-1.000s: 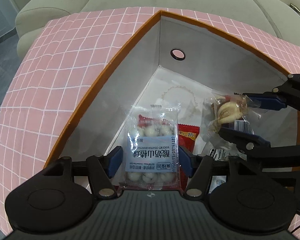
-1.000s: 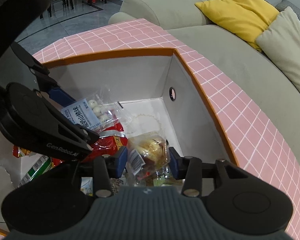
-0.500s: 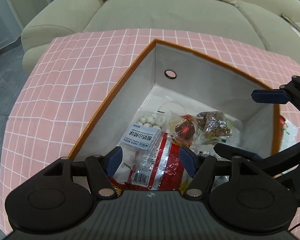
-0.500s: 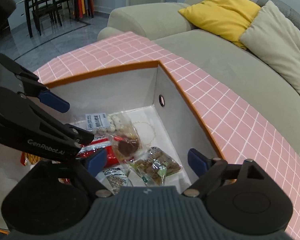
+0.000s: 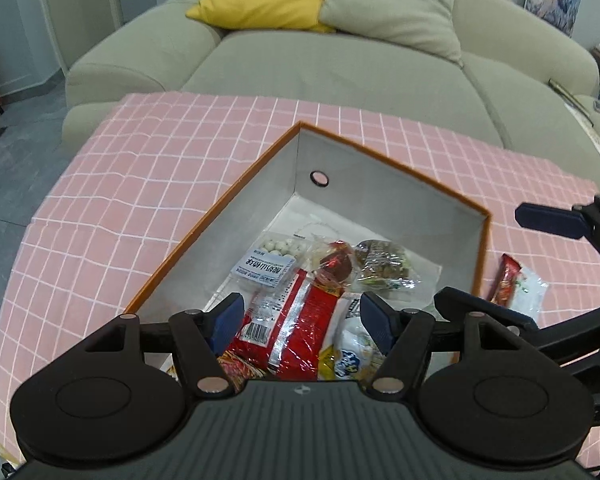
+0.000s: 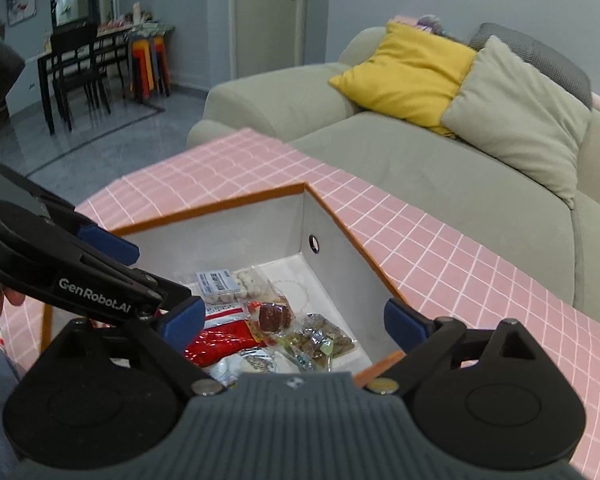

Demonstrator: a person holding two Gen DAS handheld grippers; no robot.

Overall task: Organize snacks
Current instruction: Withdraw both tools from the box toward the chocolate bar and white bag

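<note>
The red snack packet (image 5: 300, 316) lay in the box (image 5: 384, 196), its long axis running toward the far corner. The left gripper (image 5: 302, 316) stood open and empty; the right gripper (image 6: 292, 320) was opening, nothing between its jaws.

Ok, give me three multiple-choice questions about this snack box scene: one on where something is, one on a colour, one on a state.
1. Where is the red and white snack packet that is outside the box?
A. on the sofa
B. on the pink checked cloth beside the box
C. on the floor

2. What colour is the box rim?
A. orange
B. green
C. black

3. What is between the left gripper's fingers?
A. a pinched packet
B. a cushion
C. nothing held; they stand apart

Answers: 1 B, it lies on the cloth just past the box's wall. 2 A, an orange edge tops the grey walls. 3 C, the packets lie below in the box.
</note>
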